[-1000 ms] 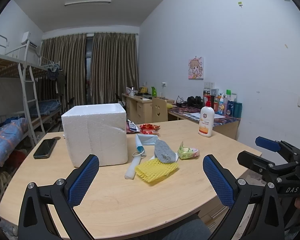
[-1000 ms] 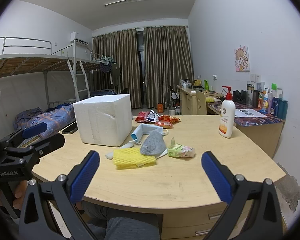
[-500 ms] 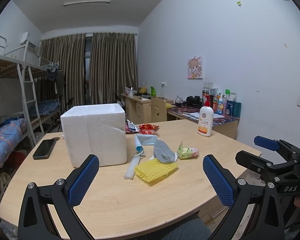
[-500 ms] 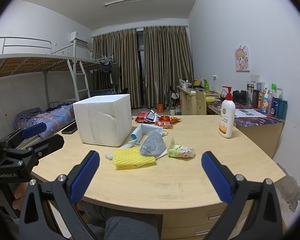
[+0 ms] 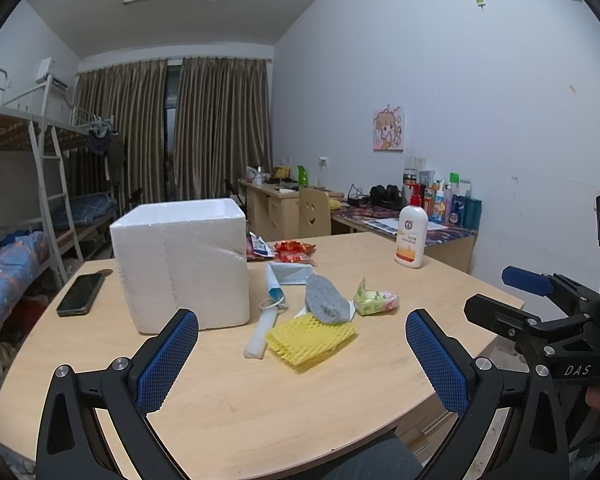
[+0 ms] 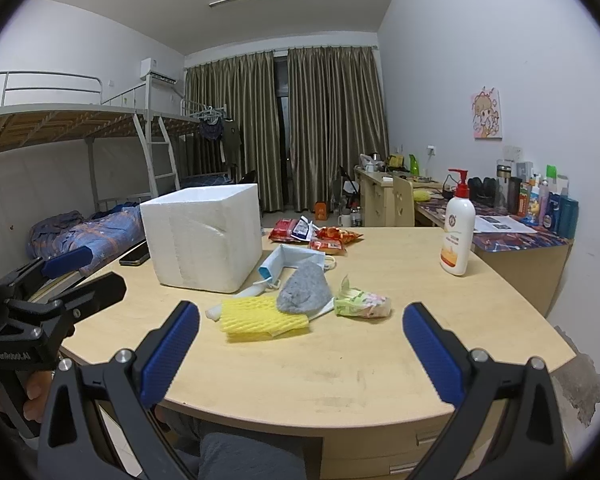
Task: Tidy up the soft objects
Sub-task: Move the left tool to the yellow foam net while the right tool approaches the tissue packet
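Both your tools, the left tool [image 5: 302, 354] and the right tool [image 6: 300, 350], are wide open and hold nothing. The yellow foam net [image 5: 311, 338] lies on the desk [image 5: 260, 400] near the white foam box [image 5: 182, 264]. It is light and squishy, so pinch its near edge gently.

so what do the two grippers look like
Both are black metal frames with silver bolts and two fingers faced with blue textured pads. The right gripper carries "DAS" in white on its body; the left gripper carries "GenRobot.AI".
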`<state>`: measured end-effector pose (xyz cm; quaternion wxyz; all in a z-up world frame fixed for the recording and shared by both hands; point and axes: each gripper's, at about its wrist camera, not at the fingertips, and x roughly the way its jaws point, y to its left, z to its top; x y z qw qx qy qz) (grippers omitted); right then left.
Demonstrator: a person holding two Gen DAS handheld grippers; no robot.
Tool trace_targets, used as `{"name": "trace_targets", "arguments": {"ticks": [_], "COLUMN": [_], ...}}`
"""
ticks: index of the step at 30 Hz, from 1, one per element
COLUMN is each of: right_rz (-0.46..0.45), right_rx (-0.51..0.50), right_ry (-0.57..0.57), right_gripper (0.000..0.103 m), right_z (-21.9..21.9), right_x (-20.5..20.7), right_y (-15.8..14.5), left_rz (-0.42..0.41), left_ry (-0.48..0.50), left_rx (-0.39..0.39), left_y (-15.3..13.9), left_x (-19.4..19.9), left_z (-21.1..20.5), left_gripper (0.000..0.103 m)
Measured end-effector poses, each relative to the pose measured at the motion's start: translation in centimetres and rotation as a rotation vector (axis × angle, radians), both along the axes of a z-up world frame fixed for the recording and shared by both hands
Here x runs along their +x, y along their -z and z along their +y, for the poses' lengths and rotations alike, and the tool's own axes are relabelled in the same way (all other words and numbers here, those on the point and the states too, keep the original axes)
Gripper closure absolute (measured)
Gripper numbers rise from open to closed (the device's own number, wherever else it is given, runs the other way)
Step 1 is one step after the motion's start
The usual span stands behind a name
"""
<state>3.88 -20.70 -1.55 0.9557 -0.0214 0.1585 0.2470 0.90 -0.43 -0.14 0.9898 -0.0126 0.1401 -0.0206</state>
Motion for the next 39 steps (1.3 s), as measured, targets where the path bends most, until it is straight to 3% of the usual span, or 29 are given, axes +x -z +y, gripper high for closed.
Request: {"name": "trace_targets", "arguments": {"ticks": [14,27,36,39], "right_rz": [0.042,0.111,0.188,0.234], "right_rx": [-0.009,-0.03,-0.038,-0.033], "right_ry": [0.001,0.005,0.013,0.001], "right_gripper": [0.0,0.0,0.0,0.0], "right_z": [0.2,0.9,0.4,-0.1], "right_x": [3.3,7.3,11.0,12.5], "right_y": [0.5,2.0,3.4,4.1], "left_rz": [0.04,0.141,0.231,0.267], "left_ry": [0.027,0.069,0.118,0.136], "left_rx": [0.022,0.047,-0.043,-0.075], "left_y": [0.6,2.8,3.9,4.5], "left_x": [2.9,7.2,11.6,13.1], "left_z": [-0.1,0.3,1.5,1.7], "left_gripper": [0.0,0.0,0.001,0.01]}}
